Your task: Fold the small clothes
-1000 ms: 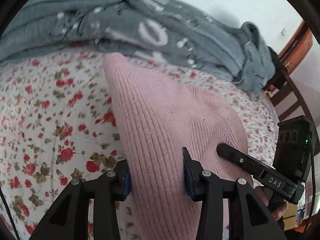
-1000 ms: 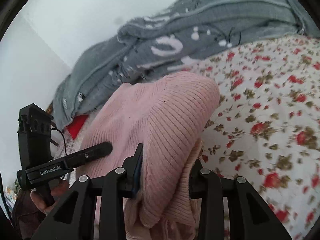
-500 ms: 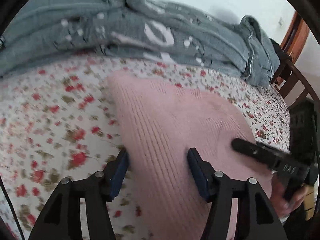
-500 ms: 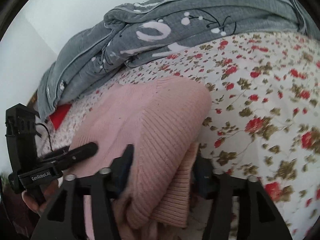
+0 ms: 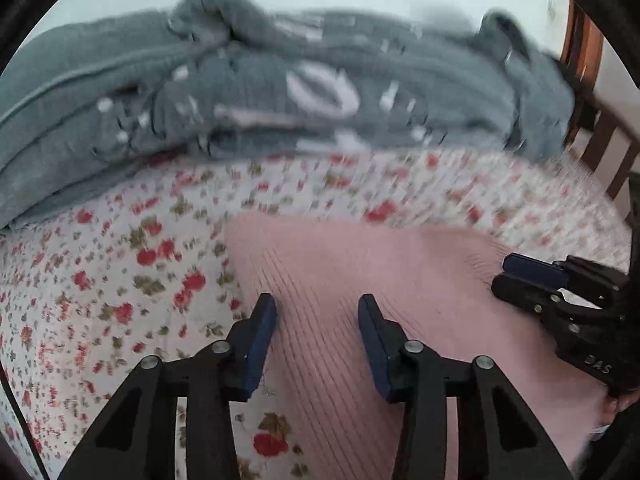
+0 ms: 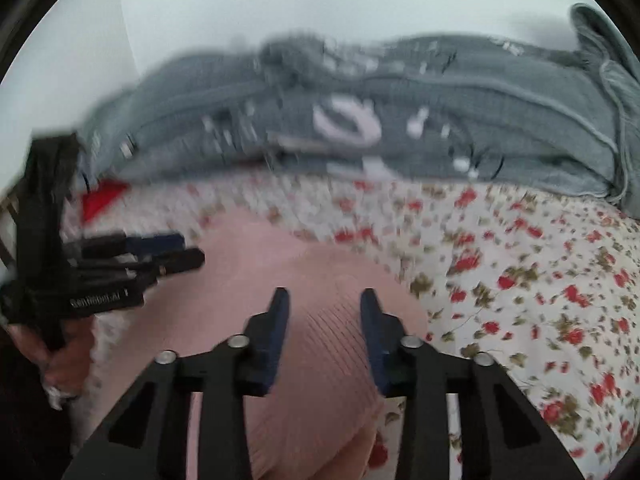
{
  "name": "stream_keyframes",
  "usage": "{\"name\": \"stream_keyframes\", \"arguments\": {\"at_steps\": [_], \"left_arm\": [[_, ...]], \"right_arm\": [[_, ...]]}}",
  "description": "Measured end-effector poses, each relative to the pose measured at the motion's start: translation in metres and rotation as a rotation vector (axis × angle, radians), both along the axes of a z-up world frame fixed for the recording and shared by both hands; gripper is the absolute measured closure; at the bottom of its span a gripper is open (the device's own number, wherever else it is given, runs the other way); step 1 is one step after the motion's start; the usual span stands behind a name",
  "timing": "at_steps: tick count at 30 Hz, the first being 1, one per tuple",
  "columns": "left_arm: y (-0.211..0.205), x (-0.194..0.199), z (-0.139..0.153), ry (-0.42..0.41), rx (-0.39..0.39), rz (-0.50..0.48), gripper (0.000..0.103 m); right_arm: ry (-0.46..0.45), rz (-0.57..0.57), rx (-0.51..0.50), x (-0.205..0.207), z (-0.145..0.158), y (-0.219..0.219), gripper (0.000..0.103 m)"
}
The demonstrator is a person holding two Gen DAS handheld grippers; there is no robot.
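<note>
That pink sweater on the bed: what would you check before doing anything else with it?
1. Left gripper let go: ok, its jaws stand apart over the pink sweater with no fabric pinched.
2. Right gripper let go: ok, open as well.
3. Sweater lying down on the floral sheet: ok, it rests there in both views.
4. Fold neat, edges lined up: cannot tell; the pictures are blurred and the near edge is hidden behind the grippers.
5. Grey garment clear of the sweater: ok, a strip of sheet shows between them.
6. Grippers apart from each other: ok, each sees the other off to its side.
</note>
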State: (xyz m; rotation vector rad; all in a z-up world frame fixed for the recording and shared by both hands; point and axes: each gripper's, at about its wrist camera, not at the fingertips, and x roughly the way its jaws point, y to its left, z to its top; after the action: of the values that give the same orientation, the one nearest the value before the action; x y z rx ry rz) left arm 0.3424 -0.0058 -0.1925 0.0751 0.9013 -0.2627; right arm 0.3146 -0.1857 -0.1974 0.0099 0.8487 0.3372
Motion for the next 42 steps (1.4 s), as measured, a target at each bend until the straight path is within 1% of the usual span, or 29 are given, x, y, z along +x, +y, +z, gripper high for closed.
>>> {"name": "stream_keyframes", "arguments": {"at_steps": [1, 2, 4, 7, 9, 11, 12, 13, 15, 16, 17, 18, 19, 20, 21, 22, 23, 24, 27, 28, 29, 30, 32, 34, 35, 36, 37, 41, 42], "left_arm": [[-0.003, 0.000, -0.012, 0.007, 0.029, 0.009, 0.062], [-0.005, -0.001, -0.018, -0.002, 0.039, 0.012, 0.062], [-0.006, -0.006, -0.018, -0.034, 0.041, 0.010, 0.062], [0.000, -0.006, -0.009, 0.004, 0.000, 0.026, 0.061], [0.005, -0.015, 0.000, 0.014, -0.044, 0.027, 0.061], [0.009, -0.035, 0.010, 0.002, -0.085, 0.018, 0.061], [0.009, -0.050, 0.015, -0.007, -0.101, 0.006, 0.059], [0.008, -0.062, 0.018, -0.013, -0.105, 0.003, 0.059], [0.008, -0.090, 0.022, -0.019, -0.115, -0.006, 0.058], [0.006, -0.109, 0.021, -0.018, -0.116, -0.013, 0.056], [0.004, -0.122, 0.020, -0.015, -0.112, -0.013, 0.053], [0.002, -0.133, 0.018, -0.002, -0.102, -0.010, 0.052], [0.000, -0.144, 0.012, 0.036, -0.071, 0.011, 0.052], [-0.001, -0.150, 0.008, 0.063, -0.058, 0.027, 0.052], [0.000, -0.159, 0.006, 0.093, -0.062, 0.048, 0.052], [0.002, -0.165, 0.007, 0.103, -0.075, 0.059, 0.052], [0.005, -0.175, 0.010, 0.111, -0.094, 0.073, 0.052], [0.006, -0.186, 0.017, 0.105, -0.104, 0.085, 0.052], [0.004, -0.208, 0.041, 0.052, -0.100, 0.100, 0.052], [0.002, -0.216, 0.050, 0.032, -0.095, 0.107, 0.051], [-0.001, -0.224, 0.061, 0.012, -0.083, 0.118, 0.050], [-0.005, -0.233, 0.072, -0.014, -0.070, 0.129, 0.048], [-0.012, -0.247, 0.089, -0.056, -0.052, 0.144, 0.042], [-0.018, -0.261, 0.106, -0.103, -0.035, 0.163, 0.035], [-0.021, -0.267, 0.112, -0.119, -0.029, 0.170, 0.033], [-0.025, -0.275, 0.120, -0.133, -0.022, 0.172, 0.028], [-0.027, -0.280, 0.124, -0.136, -0.019, 0.166, 0.026], [-0.038, -0.301, 0.138, -0.157, -0.006, 0.178, 0.024], [-0.041, -0.305, 0.141, -0.162, -0.003, 0.183, 0.023]], "right_arm": [[0.019, -0.008, -0.002, 0.004, -0.010, -0.001, 0.074], [0.023, -0.017, 0.031, 0.006, -0.015, -0.006, 0.075], [0.041, -0.021, 0.070, 0.010, -0.013, -0.012, 0.075], [0.047, -0.031, 0.072, 0.004, -0.005, -0.016, 0.075], [0.025, -0.038, 0.093, -0.013, 0.009, -0.017, 0.075], [-0.007, -0.027, 0.126, -0.034, 0.021, -0.018, 0.075], [-0.034, -0.008, 0.137, -0.053, 0.029, -0.017, 0.075], [-0.054, 0.006, 0.135, -0.065, 0.033, -0.016, 0.075], [-0.103, 0.050, 0.096, -0.099, 0.039, -0.013, 0.075], [-0.113, 0.064, 0.075, -0.110, 0.039, -0.012, 0.075], [-0.108, 0.064, 0.028, -0.123, 0.034, -0.011, 0.075], [-0.071, 0.040, -0.019, -0.128, 0.027, -0.011, 0.074], [-0.020, 0.010, -0.054, -0.129, 0.019, -0.012, 0.074], [0.033, -0.021, -0.080, -0.130, 0.011, -0.015, 0.075], [0.101, -0.063, -0.104, -0.134, 0.002, -0.019, 0.086], [0.129, -0.075, -0.093, -0.139, 0.001, -0.023, 0.090], [0.133, -0.083, -0.071, -0.146, 0.004, -0.028, 0.092], [0.110, -0.095, -0.033, -0.160, 0.014, -0.034, 0.092], [0.010, -0.126, 0.009, -0.194, 0.046, -0.044, 0.091], [-0.029, -0.139, 0.021, -0.207, 0.061, -0.046, 0.088], [-0.052, -0.149, 0.026, -0.216, 0.071, -0.048, 0.077], [-0.083, -0.164, 0.031, -0.229, 0.087, -0.050, 0.060], [-0.128, -0.175, 0.033, -0.245, 0.106, -0.052, 0.047], [-0.171, -0.197, 0.013, -0.264, 0.127, -0.054, 0.043], [-0.184, -0.207, 0.007, -0.274, 0.134, -0.057, 0.038], [-0.189, -0.212, 0.007, -0.281, 0.139, -0.059, 0.034], [-0.187, -0.215, 0.010, -0.288, 0.144, -0.062, 0.034], [-0.173, -0.227, -0.022, -0.306, 0.154, -0.068, 0.034], [-0.185, -0.231, -0.030, -0.312, 0.157, -0.070, 0.030]]}}
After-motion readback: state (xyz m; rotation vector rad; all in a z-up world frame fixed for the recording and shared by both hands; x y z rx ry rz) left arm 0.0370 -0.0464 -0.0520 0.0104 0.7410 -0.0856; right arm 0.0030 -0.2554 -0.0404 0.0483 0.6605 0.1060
